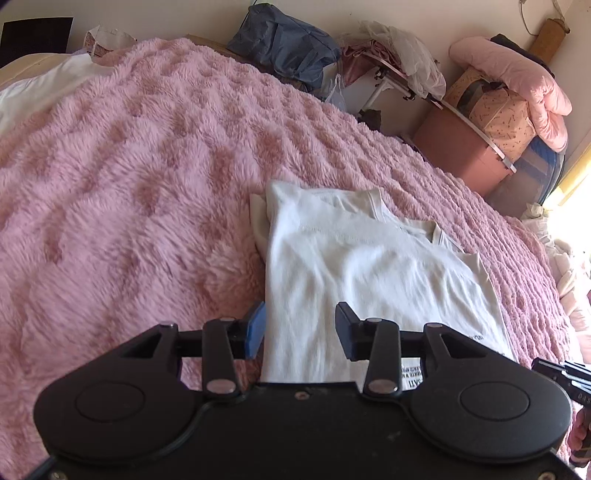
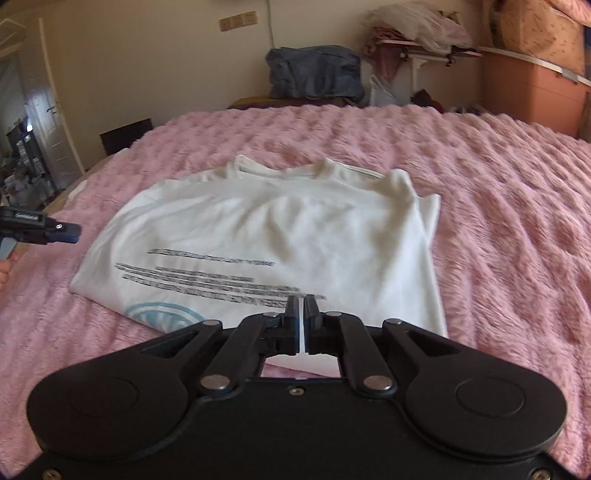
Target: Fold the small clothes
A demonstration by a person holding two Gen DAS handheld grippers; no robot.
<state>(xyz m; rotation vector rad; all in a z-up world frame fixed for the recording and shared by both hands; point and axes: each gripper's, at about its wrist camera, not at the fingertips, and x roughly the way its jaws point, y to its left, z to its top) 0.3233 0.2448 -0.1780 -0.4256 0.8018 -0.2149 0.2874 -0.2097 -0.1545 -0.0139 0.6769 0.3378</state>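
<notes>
A white T-shirt (image 2: 295, 221) with dark lines of print and a blue round logo lies flat on the pink fluffy blanket (image 2: 498, 221), collar at the far end, its right side folded inward. My right gripper (image 2: 303, 317) hovers over the near hem, its jaws closed to a hairline gap with no cloth pinched. In the left wrist view the T-shirt (image 1: 369, 266) lies below my left gripper (image 1: 301, 328), which is open above the shirt's left edge, holding nothing. Each gripper shows in the other's view: the left gripper (image 2: 68, 233) at the shirt's left, the right gripper (image 1: 561, 373) at the frame edge.
Another white cloth (image 1: 40, 92) lies at the blanket's far left. Beyond the bed stand a blue bag (image 2: 314, 72), a rack of bagged fabric (image 2: 417, 33), a pink storage box (image 1: 458, 151) and a pink quilt (image 1: 517, 74). A door (image 2: 55, 110) is far left.
</notes>
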